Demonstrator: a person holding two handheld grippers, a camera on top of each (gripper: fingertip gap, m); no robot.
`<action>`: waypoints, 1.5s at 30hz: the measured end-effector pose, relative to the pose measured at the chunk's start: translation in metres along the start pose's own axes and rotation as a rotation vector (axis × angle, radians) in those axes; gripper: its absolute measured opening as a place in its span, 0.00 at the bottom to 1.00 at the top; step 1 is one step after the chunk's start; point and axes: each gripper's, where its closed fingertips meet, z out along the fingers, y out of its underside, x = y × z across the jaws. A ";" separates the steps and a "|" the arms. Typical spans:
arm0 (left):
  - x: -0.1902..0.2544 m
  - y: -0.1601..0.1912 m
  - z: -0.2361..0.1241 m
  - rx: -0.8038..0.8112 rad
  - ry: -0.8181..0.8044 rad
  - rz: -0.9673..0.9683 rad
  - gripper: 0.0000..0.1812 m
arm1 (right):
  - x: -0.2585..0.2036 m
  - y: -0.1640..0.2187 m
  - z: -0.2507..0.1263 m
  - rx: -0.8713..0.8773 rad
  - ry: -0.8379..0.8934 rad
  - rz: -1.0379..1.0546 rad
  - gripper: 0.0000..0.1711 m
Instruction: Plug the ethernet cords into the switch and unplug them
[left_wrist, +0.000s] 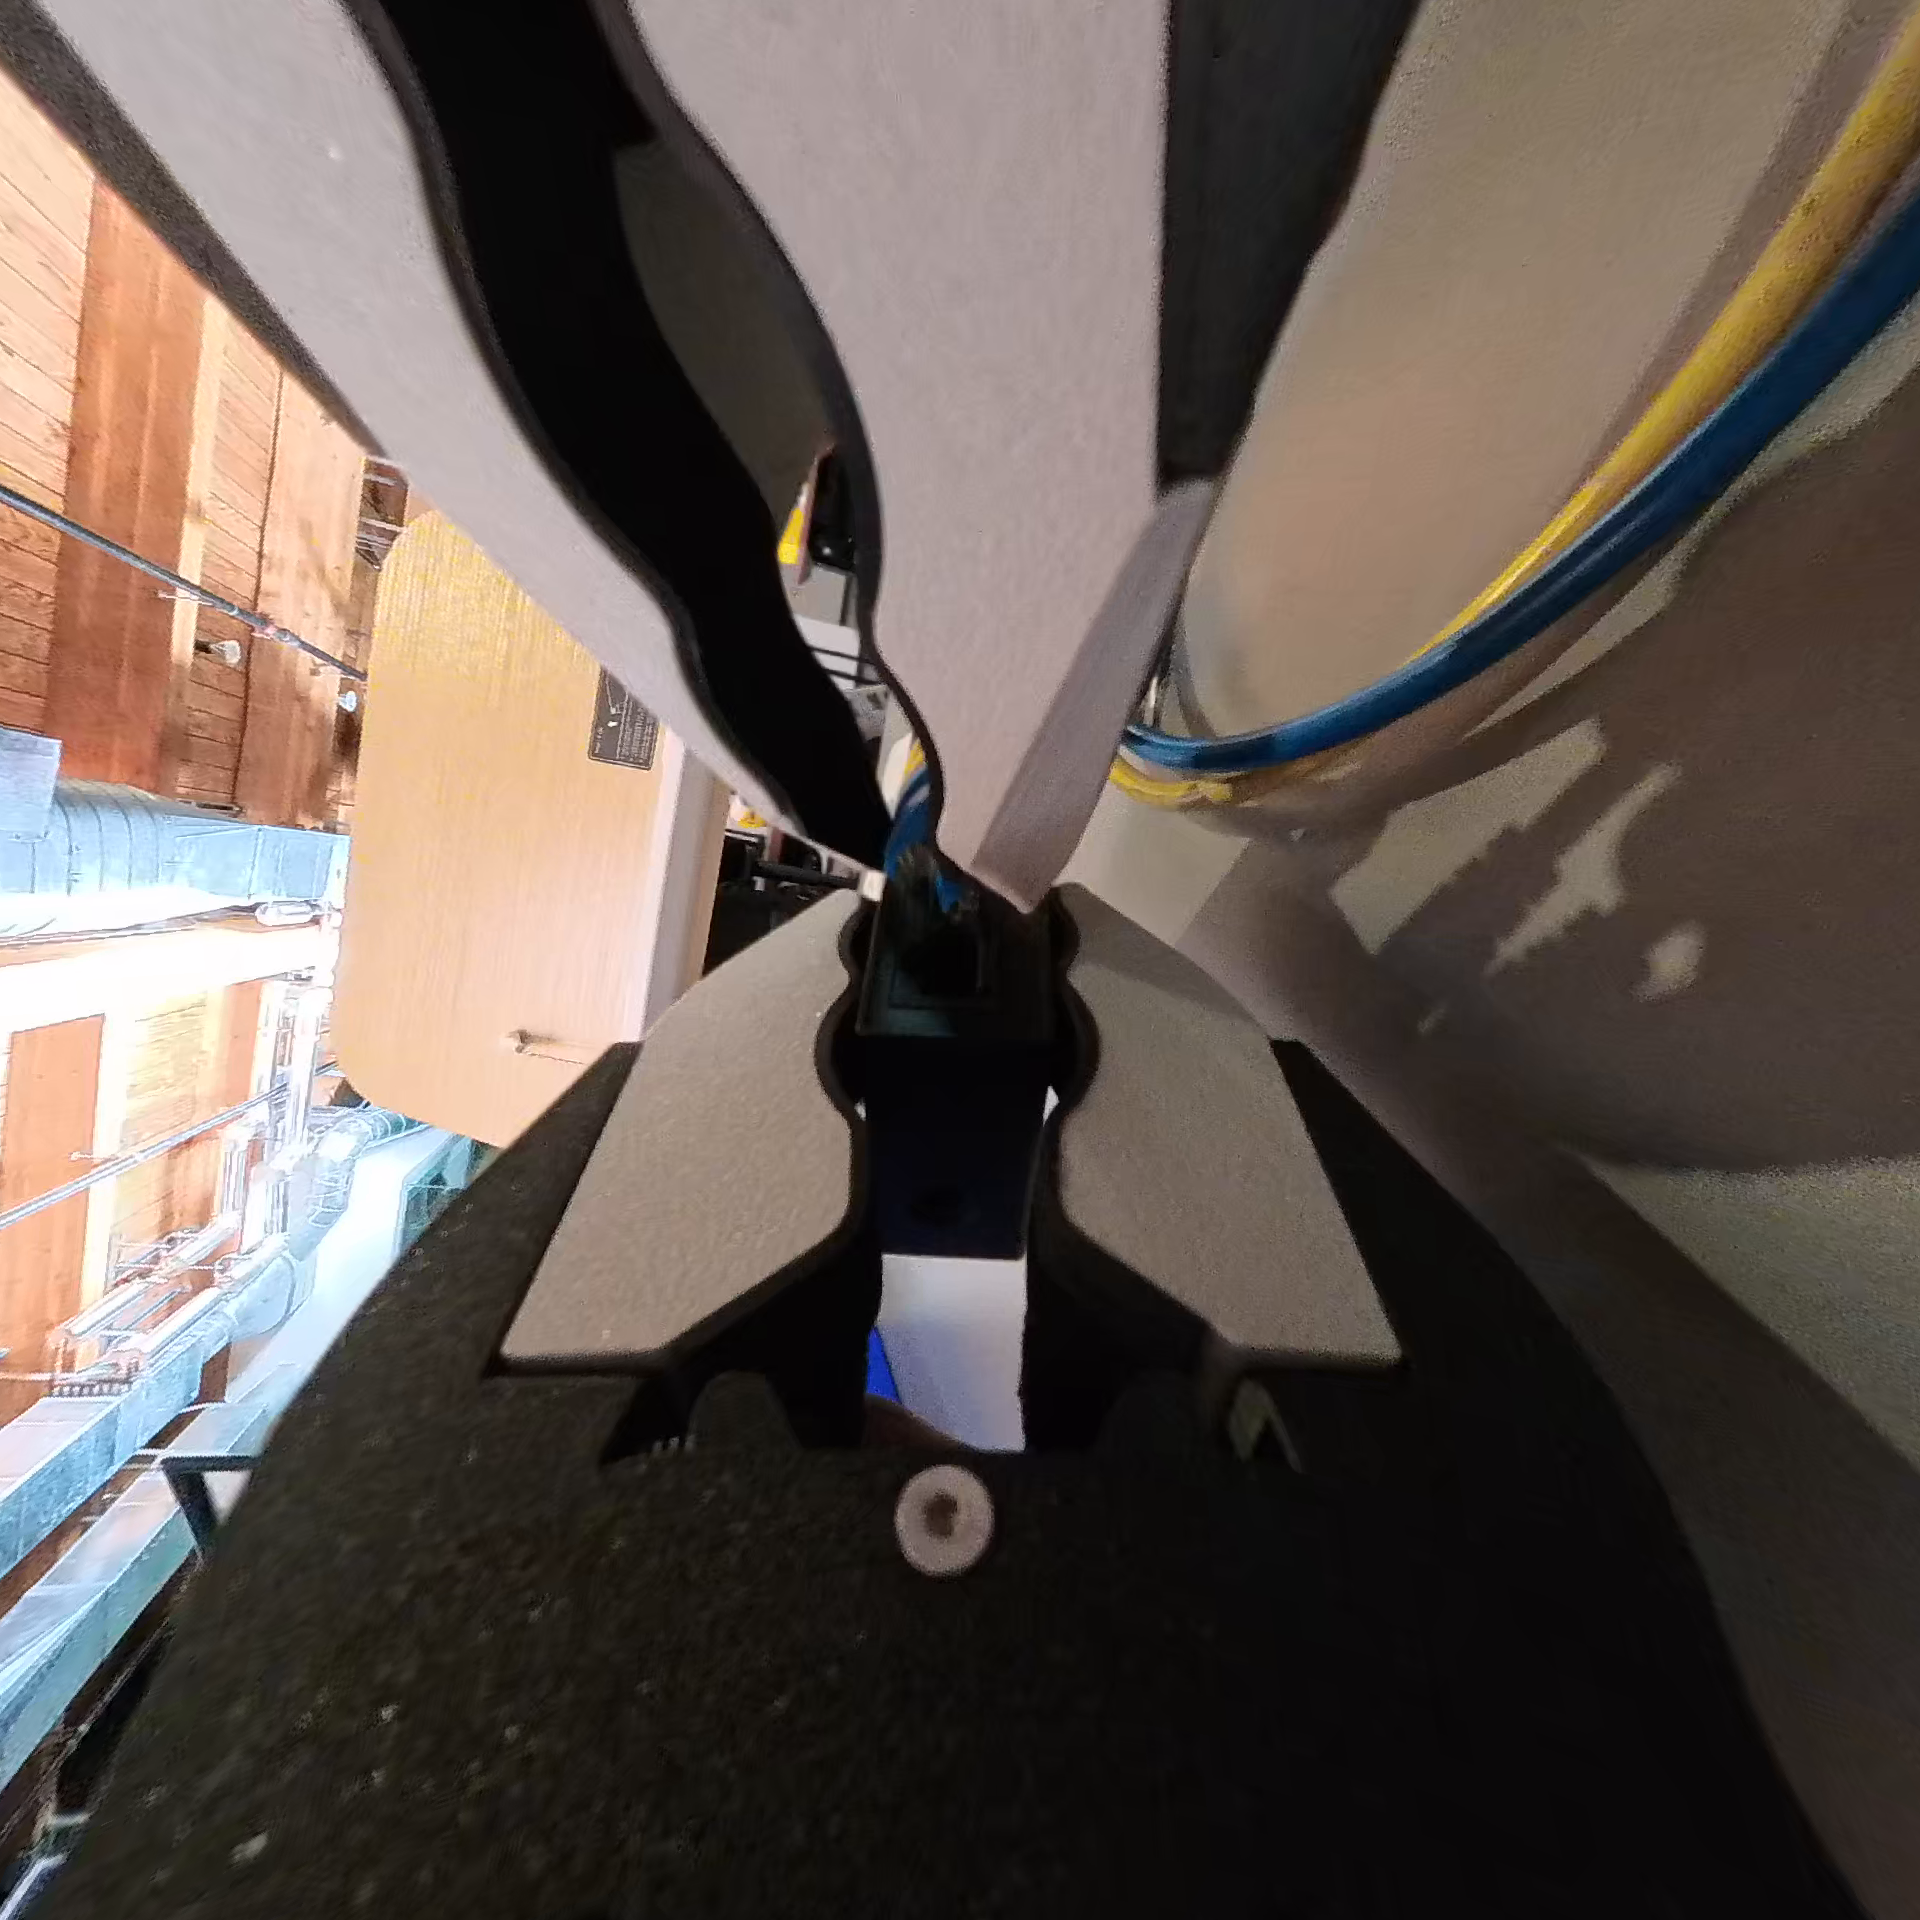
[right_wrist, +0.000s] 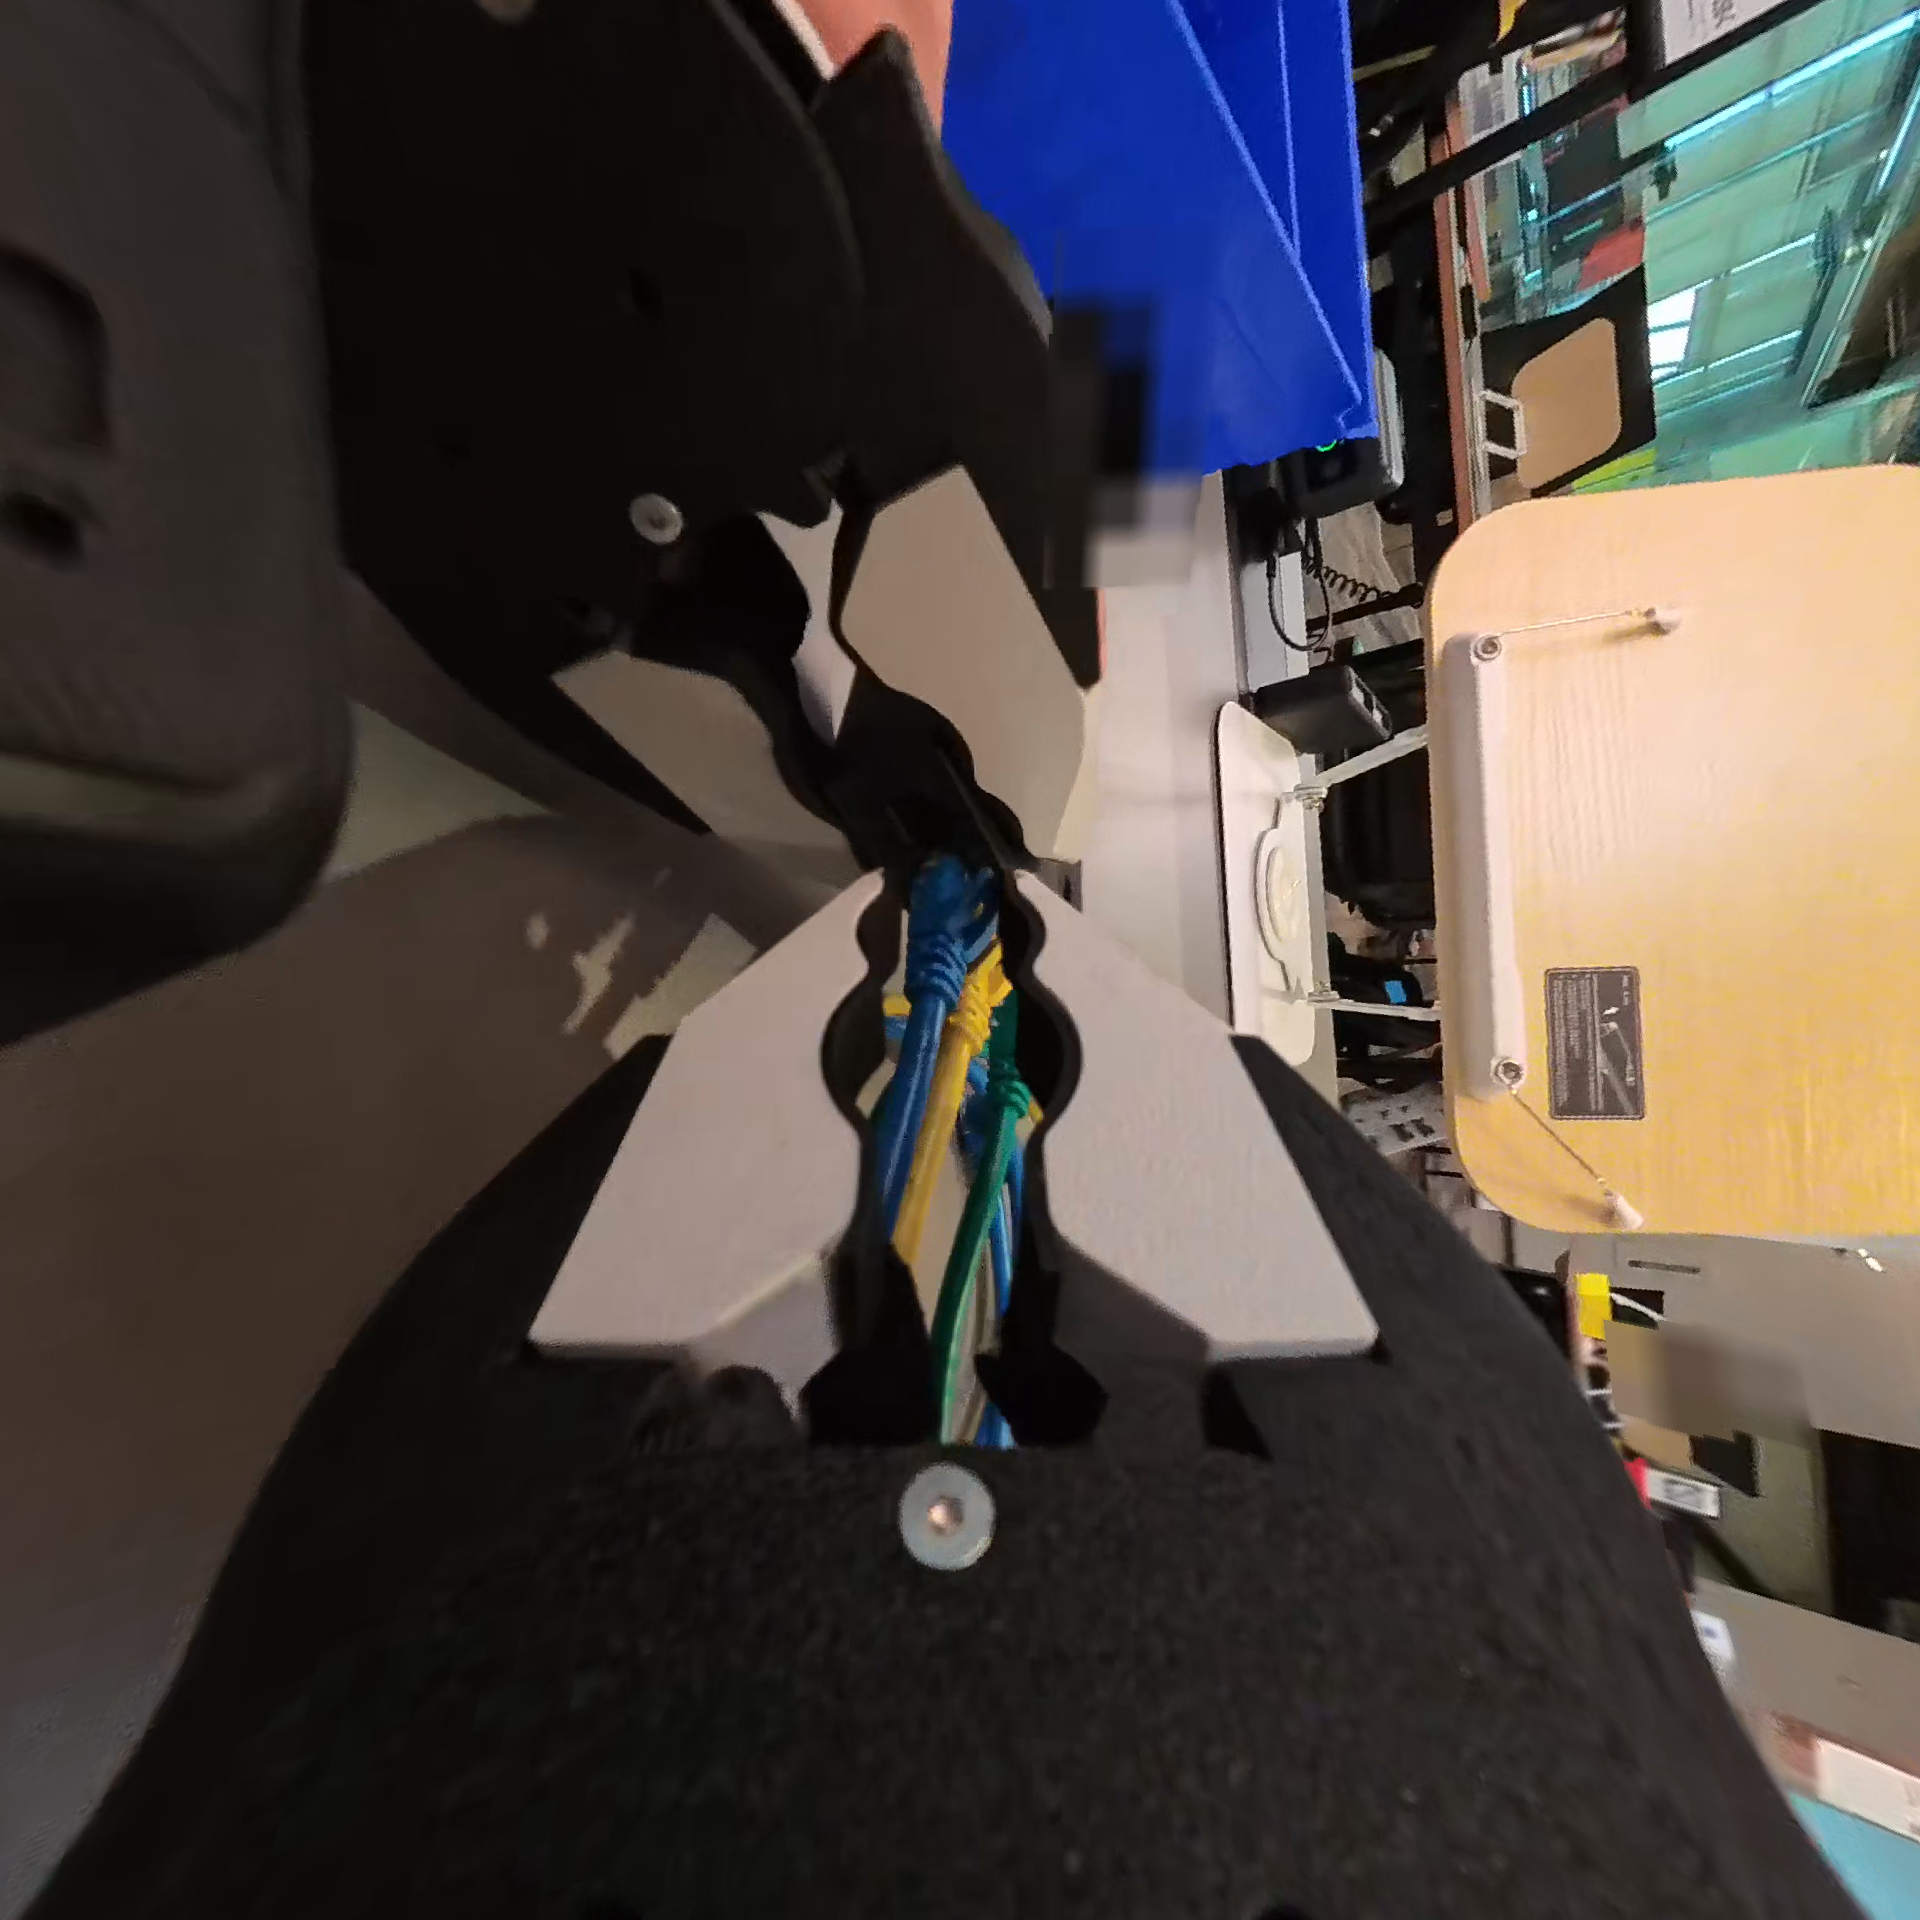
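My left gripper (left_wrist: 951, 925) is shut on the small black switch (left_wrist: 943, 1101), which sits between its grey pads with a port facing forward. My right gripper (left_wrist: 920, 868) comes in from above, tip to tip with the left one. In the right wrist view my right gripper (right_wrist: 951, 894) is shut on the blue ethernet plug (right_wrist: 951, 909), right at the switch (right_wrist: 904, 805) held by the left gripper (right_wrist: 914, 779). How deep the plug sits in the port is hidden. A yellow cord (right_wrist: 961, 1049) and a green cord (right_wrist: 997, 1132) hang loose between the right fingers.
Both views are rolled sideways. Blue and yellow cords (left_wrist: 1558, 582) trail over a grey surface (left_wrist: 1714, 935) on the right. A light wooden board (right_wrist: 1683, 831) stands at the right, also seen in the left wrist view (left_wrist: 488, 831). Blue cloth (right_wrist: 1153, 208) is behind the grippers. My left and right fingertips are right by each other.
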 end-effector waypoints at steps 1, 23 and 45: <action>0.001 0.000 0.000 -0.001 0.010 -0.005 0.16 | 0.000 0.001 0.001 -0.008 0.001 -0.029 0.10; -0.003 0.004 0.000 -0.017 0.014 -0.026 0.16 | 0.004 -0.001 0.004 -0.070 0.038 -0.183 0.07; 0.002 -0.003 0.003 -0.015 0.005 -0.007 0.16 | 0.002 0.011 -0.029 0.025 -0.087 0.327 0.20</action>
